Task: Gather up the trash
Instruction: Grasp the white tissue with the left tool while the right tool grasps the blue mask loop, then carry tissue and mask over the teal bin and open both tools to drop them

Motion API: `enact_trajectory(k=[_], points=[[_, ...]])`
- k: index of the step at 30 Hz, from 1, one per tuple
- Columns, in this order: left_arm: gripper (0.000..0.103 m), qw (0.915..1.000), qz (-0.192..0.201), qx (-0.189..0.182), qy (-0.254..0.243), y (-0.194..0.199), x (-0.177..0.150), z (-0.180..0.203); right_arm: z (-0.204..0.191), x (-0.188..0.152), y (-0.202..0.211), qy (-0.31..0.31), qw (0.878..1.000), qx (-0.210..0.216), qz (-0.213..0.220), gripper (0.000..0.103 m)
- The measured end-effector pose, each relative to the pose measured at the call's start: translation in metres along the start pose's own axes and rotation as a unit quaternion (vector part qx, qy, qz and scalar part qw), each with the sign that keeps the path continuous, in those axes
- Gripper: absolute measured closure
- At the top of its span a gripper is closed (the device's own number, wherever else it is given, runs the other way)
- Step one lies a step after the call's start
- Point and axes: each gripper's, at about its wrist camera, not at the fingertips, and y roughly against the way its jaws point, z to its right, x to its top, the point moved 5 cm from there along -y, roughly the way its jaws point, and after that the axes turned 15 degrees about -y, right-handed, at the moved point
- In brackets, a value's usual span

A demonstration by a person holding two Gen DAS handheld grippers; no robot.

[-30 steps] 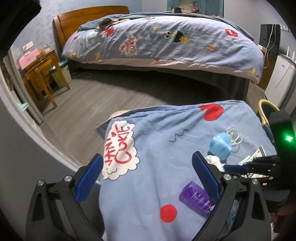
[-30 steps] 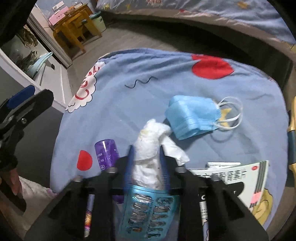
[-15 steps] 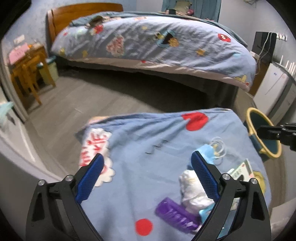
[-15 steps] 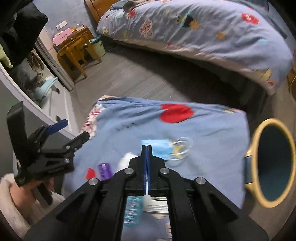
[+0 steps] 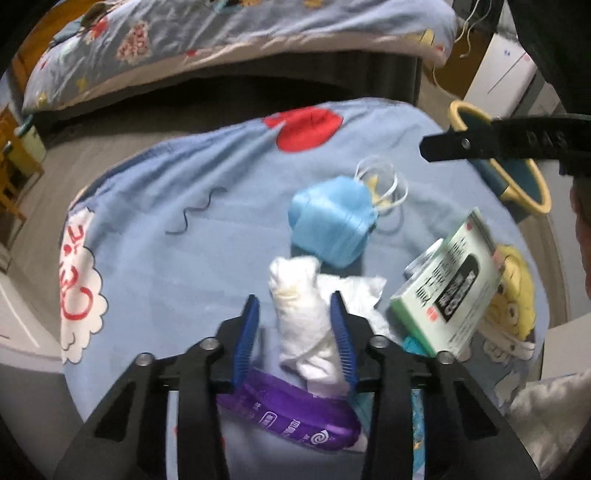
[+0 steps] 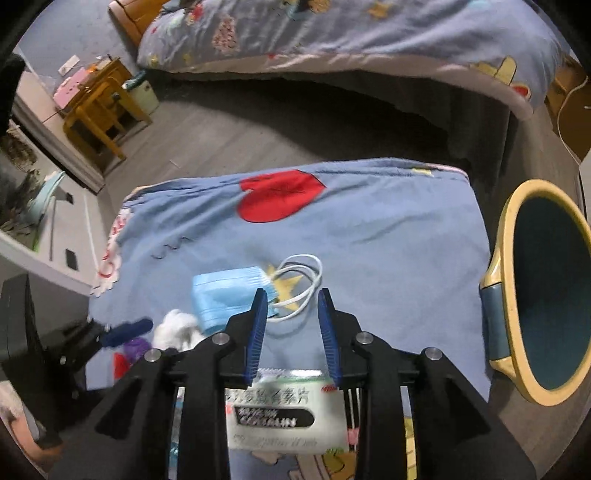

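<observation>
Left gripper [image 5: 295, 314]: wide a second ago, jaws now closing around the crumpled tissue [image 5: 306, 314], which the right gripper has let go; right pad touching, left apart. Right gripper [image 6: 291, 314]: jaws opening, nothing between them, moved toward the yellow-rimmed bin [image 6: 506, 295]. Surface: blue printed cloth [image 5: 184, 177] bearing tissue, purple packet [image 5: 295, 413], blue mask [image 5: 328, 221], medicine box [image 5: 447, 291]. Room: bed [image 6: 332, 33], wooden stool [image 6: 99, 110].

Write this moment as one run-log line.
left gripper: closing around tissue | right gripper: opening, empty | mask: on cloth
</observation>
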Motion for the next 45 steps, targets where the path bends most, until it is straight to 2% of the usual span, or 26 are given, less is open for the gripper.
enact_trajectory(k=[2,10,12,13,15,20,23,29,32,38,45], points=[[0.077,1.0000,0.003,0.001,0.001,-0.001,0.001,-0.001,0.005,0.001,-0.013,-0.009,1.000,-0.007,-0.009,0.075],[0.080,0.9994,0.004,0.019,-0.029,-0.007,0.006,0.004,0.012,0.003,-0.047,-0.040,0.998,0.003,-0.040,0.075],[0.080,0.9994,0.005,0.019,-0.027,-0.008,0.007,0.004,0.012,0.001,-0.050,-0.048,0.997,0.010,-0.052,0.084],[0.080,0.9994,0.005,0.019,-0.028,-0.007,0.007,0.004,0.011,0.002,-0.049,-0.049,0.997,0.008,-0.053,0.099],[0.080,0.9995,0.006,0.018,-0.027,-0.005,0.005,0.003,0.009,0.004,-0.043,-0.054,0.997,0.021,-0.049,0.100],[0.080,0.9994,0.013,0.021,-0.022,0.003,0.008,0.003,0.002,0.012,-0.020,-0.053,0.997,0.047,-0.027,0.101],[0.080,0.9992,0.031,0.022,-0.014,0.016,0.012,0.000,-0.003,0.015,-0.002,-0.050,0.997,0.056,-0.010,0.101],[0.080,0.9970,0.070,0.032,-0.009,0.048,0.022,0.000,-0.015,0.023,0.058,-0.050,0.994,0.089,0.049,0.101],[0.080,0.9959,0.082,0.036,-0.015,0.058,0.025,0.004,-0.013,0.023,0.084,-0.045,0.993,0.082,0.072,0.101],[0.080,0.9920,0.121,0.033,-0.013,0.087,0.035,0.009,0.011,0.026,0.145,-0.062,0.987,0.083,0.125,0.101],[0.080,0.9867,0.161,0.019,0.000,0.107,0.056,0.018,0.038,0.031,0.186,-0.080,0.977,0.103,0.171,0.101]])
